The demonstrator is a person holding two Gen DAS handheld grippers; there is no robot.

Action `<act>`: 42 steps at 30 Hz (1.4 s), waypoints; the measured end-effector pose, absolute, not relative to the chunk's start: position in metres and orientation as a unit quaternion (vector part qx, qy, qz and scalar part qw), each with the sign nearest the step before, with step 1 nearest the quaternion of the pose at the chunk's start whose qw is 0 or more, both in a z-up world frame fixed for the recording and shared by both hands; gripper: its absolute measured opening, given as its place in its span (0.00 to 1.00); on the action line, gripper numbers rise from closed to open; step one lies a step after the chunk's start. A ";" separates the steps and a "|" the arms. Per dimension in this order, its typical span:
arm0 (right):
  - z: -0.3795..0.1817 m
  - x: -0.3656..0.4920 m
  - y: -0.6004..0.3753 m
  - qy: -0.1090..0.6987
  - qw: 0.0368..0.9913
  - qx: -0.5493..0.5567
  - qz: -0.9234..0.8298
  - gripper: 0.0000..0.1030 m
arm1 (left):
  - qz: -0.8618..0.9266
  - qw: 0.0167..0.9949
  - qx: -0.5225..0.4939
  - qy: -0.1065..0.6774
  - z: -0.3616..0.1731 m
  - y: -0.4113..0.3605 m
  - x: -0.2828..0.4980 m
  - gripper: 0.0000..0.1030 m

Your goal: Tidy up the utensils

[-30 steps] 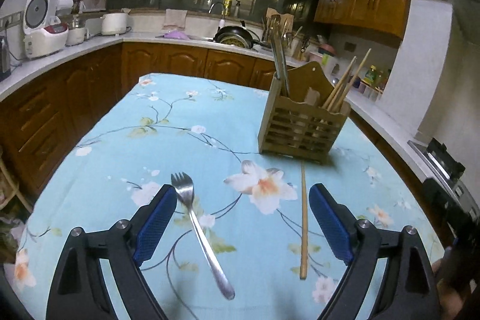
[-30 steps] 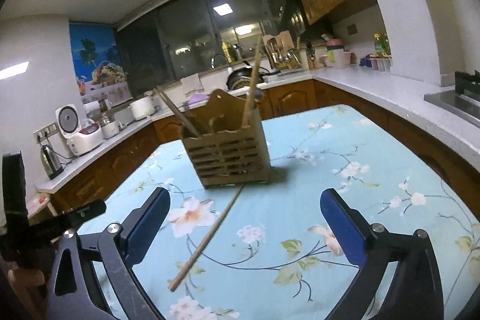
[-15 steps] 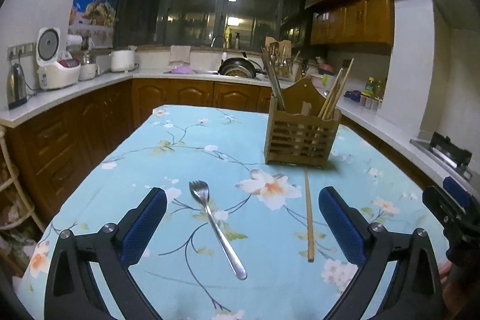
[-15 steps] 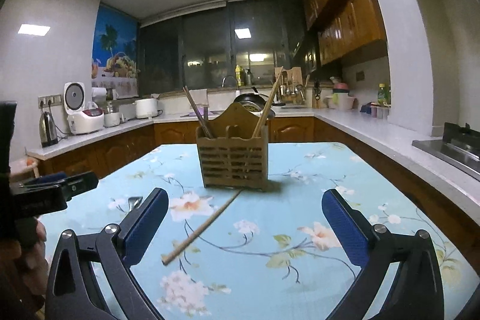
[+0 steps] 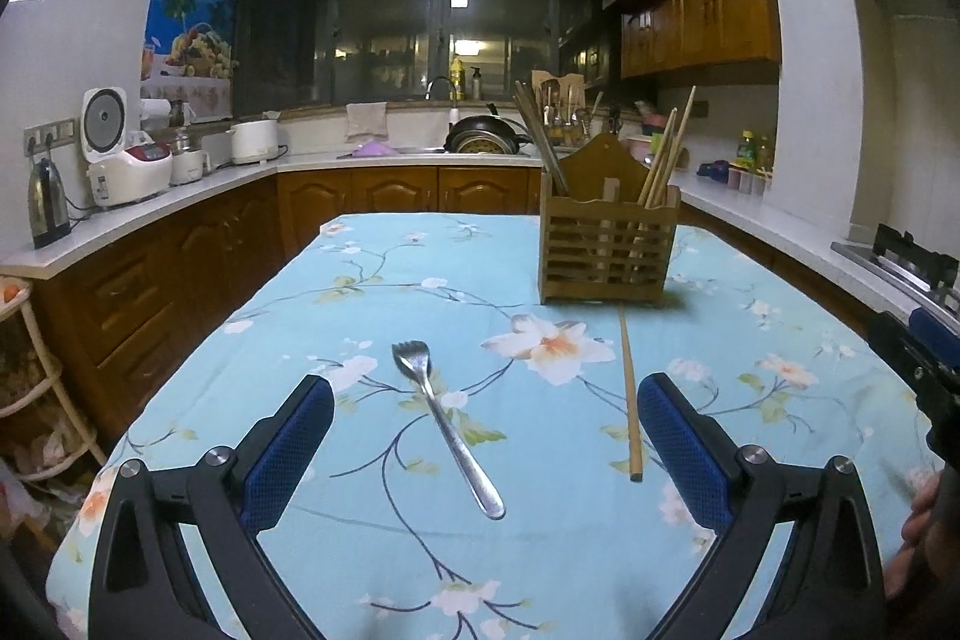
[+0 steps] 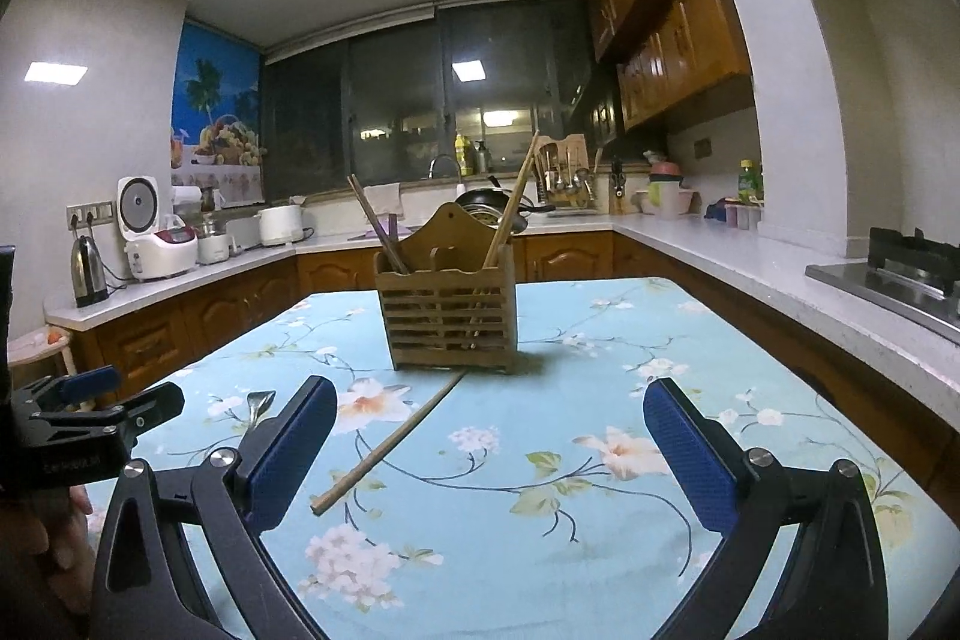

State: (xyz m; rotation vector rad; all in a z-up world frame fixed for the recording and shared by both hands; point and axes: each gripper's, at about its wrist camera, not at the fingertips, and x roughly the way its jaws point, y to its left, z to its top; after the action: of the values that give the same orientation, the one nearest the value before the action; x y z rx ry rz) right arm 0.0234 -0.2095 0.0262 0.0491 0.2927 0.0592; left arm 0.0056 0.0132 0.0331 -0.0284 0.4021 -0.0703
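You are levelling both spread, empty grippers, left gripper (image 5: 485, 451) and right gripper (image 6: 489, 451), fork (image 5: 445, 429) now lying at twelve o'clock, pickup pending.

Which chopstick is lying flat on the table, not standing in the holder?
The single chopstick in front of the wooden holder; the others stand upright inside it.

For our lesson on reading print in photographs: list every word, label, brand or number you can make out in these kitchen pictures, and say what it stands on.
No text here can be read for certain.
Left gripper: faint pale lettering on its black body in the right wrist view, too blurred to read.
Rice cooker: red panel, any print too small.
Yellow bottle: label too small.
Fruit poster: no words visible.
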 end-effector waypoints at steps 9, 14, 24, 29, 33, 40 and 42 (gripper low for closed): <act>0.027 0.021 -0.205 0.144 0.989 0.024 0.037 1.00 | -0.035 0.979 -0.013 0.202 0.034 0.018 0.003 0.99; 0.028 0.019 -0.204 0.143 0.989 0.025 0.039 1.00 | -0.033 0.979 -0.013 0.201 0.033 0.021 0.003 0.99; 0.030 0.019 -0.200 0.146 0.988 0.028 0.044 1.00 | -0.033 0.979 -0.012 0.199 0.030 0.023 0.003 0.99; 0.030 0.019 -0.201 0.146 0.988 0.031 0.044 1.00 | -0.032 0.980 -0.010 0.197 0.030 0.022 0.002 0.99; 0.029 0.020 -0.201 0.148 0.987 0.034 0.045 1.00 | -0.031 0.981 -0.005 0.193 0.030 0.020 0.001 0.99; 0.029 0.019 -0.201 0.148 0.987 0.034 0.044 1.00 | -0.032 0.981 0.000 0.191 0.030 0.018 0.000 0.99; 0.029 0.019 -0.201 0.148 0.987 0.034 0.045 1.00 | -0.032 0.981 0.000 0.191 0.031 0.018 -0.001 0.99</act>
State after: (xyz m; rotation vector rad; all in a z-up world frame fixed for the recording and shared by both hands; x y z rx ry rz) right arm 0.0191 -0.2011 0.0294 0.0684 0.2963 0.0898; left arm -0.0009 0.0179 0.0306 0.0009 0.3841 -0.0636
